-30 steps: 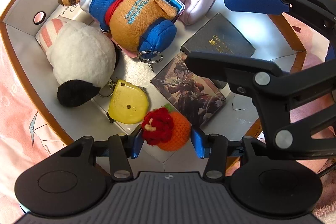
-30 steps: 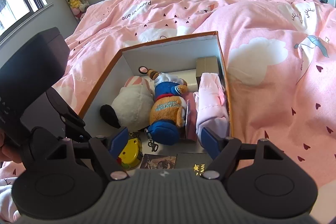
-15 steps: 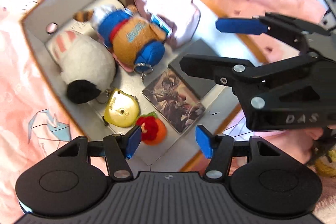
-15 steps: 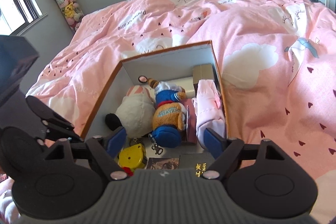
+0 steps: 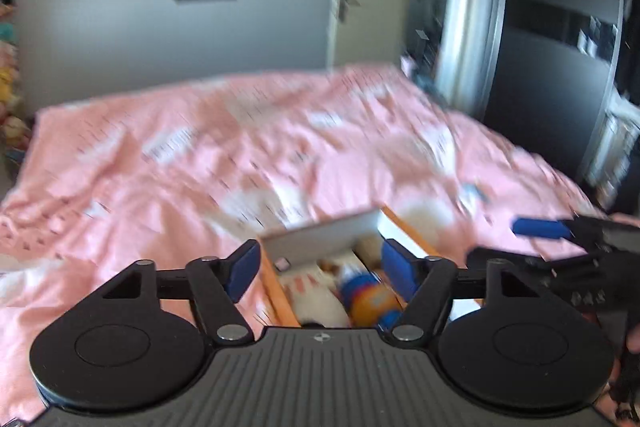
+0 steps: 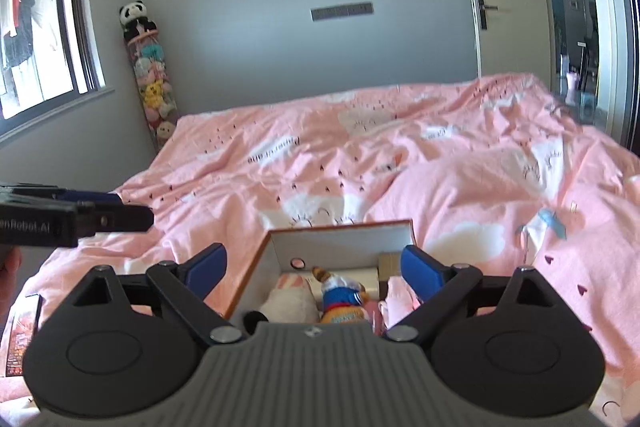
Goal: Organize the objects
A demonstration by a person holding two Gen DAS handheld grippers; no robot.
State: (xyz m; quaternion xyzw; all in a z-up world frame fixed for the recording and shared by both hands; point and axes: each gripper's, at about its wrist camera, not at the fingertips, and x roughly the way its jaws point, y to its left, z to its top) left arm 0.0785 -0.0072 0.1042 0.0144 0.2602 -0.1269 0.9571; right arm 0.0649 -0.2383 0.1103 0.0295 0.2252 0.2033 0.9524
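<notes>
Both my grippers were above the near end of the box (image 6: 340, 241) on the pink duvet (image 6: 400, 155). Left gripper (image 5: 318, 269): jaws had just been opening, stood wide, nothing between the pads. Right gripper (image 6: 316, 267): same, just been opening, wide, empty. Inside the box: white plush (image 6: 288, 301) on the left, orange-and-blue plush (image 6: 344, 301) beside it, pink pouch (image 6: 396, 297) along the right wall. Left view was motion-blurred, so the box contents there were hard to read. Panda plush (image 6: 136, 17) sat atop a toy column in the far corner.
</notes>
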